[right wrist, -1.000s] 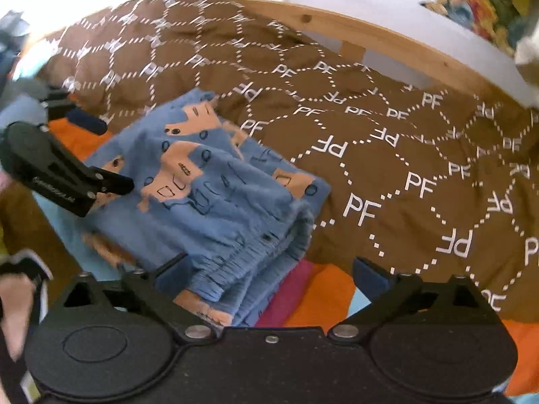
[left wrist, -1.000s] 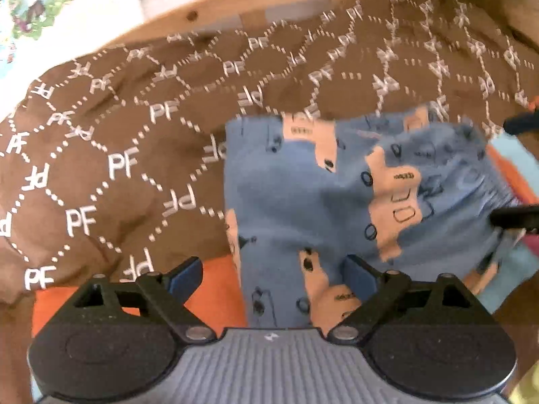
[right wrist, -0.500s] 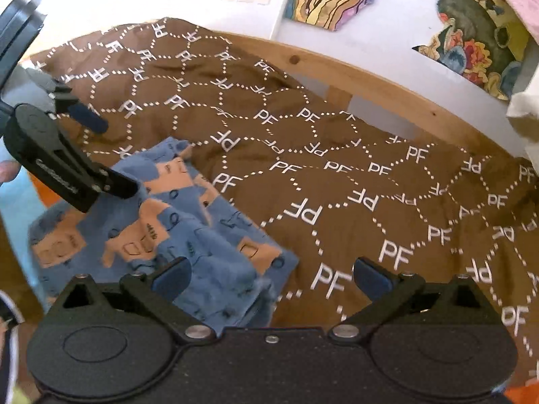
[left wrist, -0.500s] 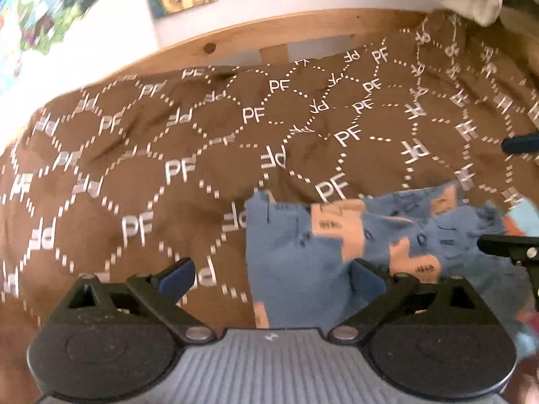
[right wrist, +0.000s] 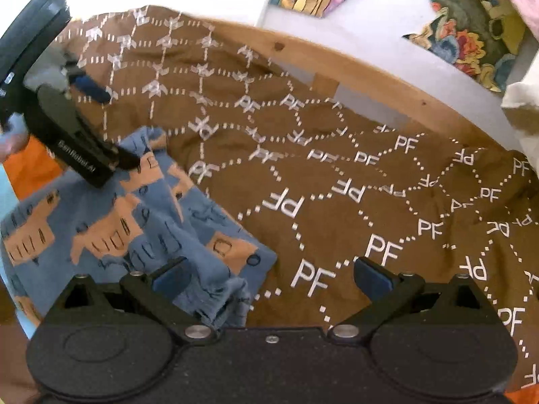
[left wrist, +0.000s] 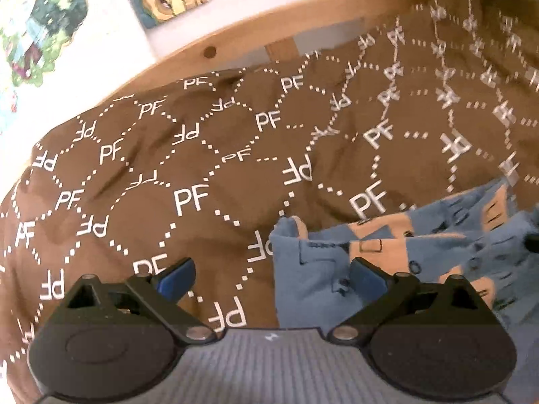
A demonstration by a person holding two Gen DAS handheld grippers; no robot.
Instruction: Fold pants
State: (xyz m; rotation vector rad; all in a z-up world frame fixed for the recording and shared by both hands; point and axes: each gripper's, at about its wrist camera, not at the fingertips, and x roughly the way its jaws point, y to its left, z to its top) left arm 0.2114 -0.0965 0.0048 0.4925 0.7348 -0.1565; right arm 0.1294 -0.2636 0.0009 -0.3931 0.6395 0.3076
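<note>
The folded blue pants with orange patches lie on the brown "PF" blanket, at the lower right of the left wrist view and the lower left of the right wrist view. My left gripper is open and empty, its right finger over the pants' edge. My right gripper is open and empty, its left finger over the bunched waistband. The left gripper also shows from the side in the right wrist view, above the pants.
A wooden bed frame runs along the far side of the blanket, under a white wall with colourful pictures. Orange and light blue bedding shows beside the pants. A white cloth hangs at the right.
Both grippers have drawn back and tilted up from the pants, so more blanket, bed frame and wall show. The pants have slid toward the bottom corners. Both grippers stay open.
</note>
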